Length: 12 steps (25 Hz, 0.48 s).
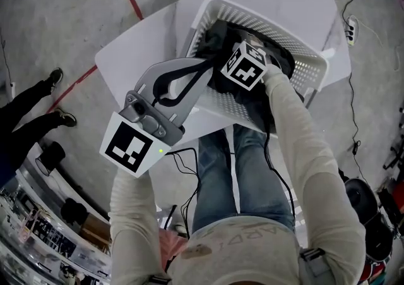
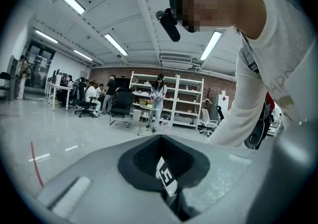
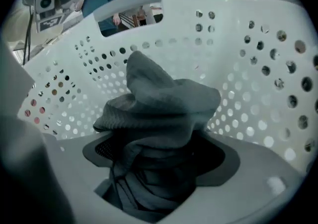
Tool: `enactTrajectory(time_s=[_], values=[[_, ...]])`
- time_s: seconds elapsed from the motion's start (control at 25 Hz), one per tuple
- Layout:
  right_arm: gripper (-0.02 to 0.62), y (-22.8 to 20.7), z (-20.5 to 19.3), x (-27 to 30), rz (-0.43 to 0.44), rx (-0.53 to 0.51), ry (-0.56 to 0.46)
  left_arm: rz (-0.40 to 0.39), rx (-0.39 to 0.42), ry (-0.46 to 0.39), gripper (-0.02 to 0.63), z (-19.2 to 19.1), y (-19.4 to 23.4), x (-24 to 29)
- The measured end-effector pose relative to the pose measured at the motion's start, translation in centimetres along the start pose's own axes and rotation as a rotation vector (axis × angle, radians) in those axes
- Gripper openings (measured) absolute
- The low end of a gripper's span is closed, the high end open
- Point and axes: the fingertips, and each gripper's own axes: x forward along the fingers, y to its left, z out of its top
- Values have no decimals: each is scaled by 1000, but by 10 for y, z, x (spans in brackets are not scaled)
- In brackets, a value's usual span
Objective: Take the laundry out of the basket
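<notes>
Garment (image 3: 166, 101), grey, clamped in right gripper (image 3: 157, 178) inside white basket (image 3: 253, 69); left gripper (image 1: 205, 66) closed, empty, above table (image 1: 134, 45).

The left gripper (image 2: 160, 138) fills the bottom of the frame, its grey jaws drawn together around a dark hollow. At right, a person (image 2: 268, 69) in white sleeves leans over. Shelves (image 2: 174, 100) stand at centre, with seated people (image 2: 92, 94) at left.
</notes>
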Motion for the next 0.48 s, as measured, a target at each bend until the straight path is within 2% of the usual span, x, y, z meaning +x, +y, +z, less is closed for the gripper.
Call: enactTrajectory(time_s=[0.2, 0.36, 0.48], values=[[474, 5, -17, 32, 17, -60, 114, 6, -6, 0, 0, -4, 10, -2], [492, 2, -20, 42, -11, -82, 163, 10, -11, 8, 0, -8, 14, -4], [446, 3, -18, 43, -18, -102, 201, 27, -21, 5, 0, -11, 19, -6]])
